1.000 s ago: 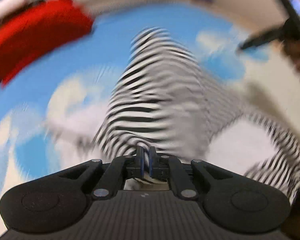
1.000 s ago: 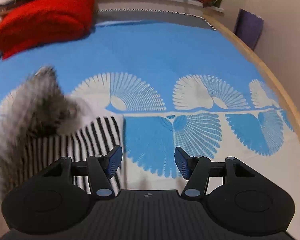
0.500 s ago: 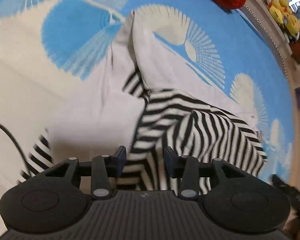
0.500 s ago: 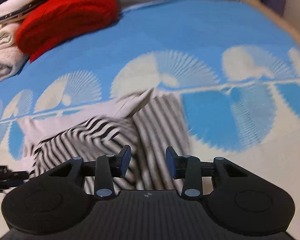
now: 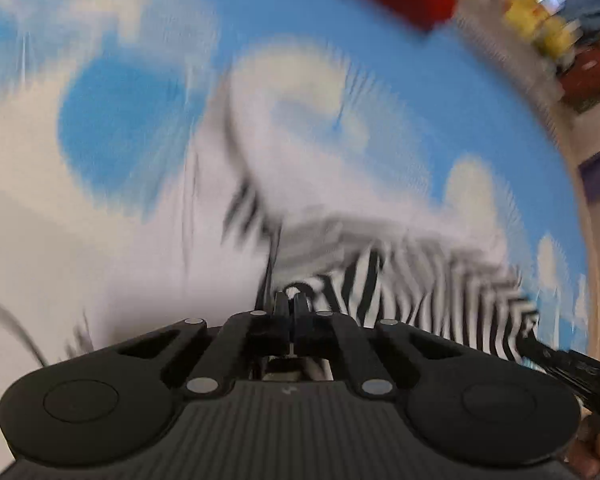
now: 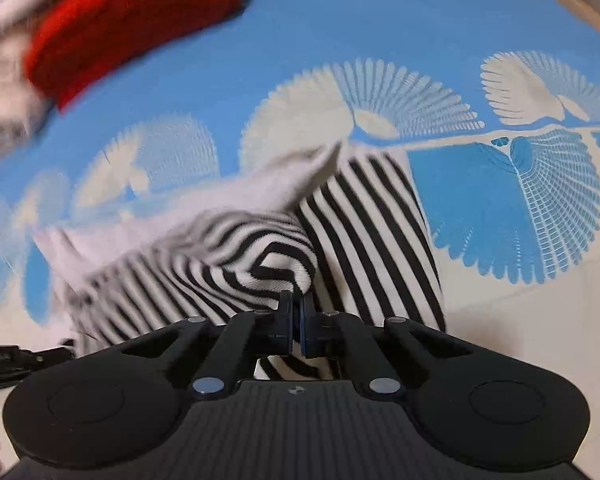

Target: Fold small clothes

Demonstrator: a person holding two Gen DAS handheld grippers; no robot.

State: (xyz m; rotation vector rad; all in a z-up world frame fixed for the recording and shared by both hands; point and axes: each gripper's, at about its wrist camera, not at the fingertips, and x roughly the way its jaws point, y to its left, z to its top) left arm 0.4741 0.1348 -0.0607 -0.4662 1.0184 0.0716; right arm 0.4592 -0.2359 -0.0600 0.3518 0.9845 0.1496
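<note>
Both sets of jaws I've just closed: my left gripper (image 5: 290, 304) and right gripper (image 6: 297, 302) each pinch the striped garment (image 6: 364, 236), bunched near the bedspread's (image 6: 380, 32) near edge.

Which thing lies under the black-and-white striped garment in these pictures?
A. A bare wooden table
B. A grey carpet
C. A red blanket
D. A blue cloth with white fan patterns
D: in the right wrist view the striped garment lies on the blue cloth printed with white fan shapes, while the red fabric sits apart, farther back on it.
</note>
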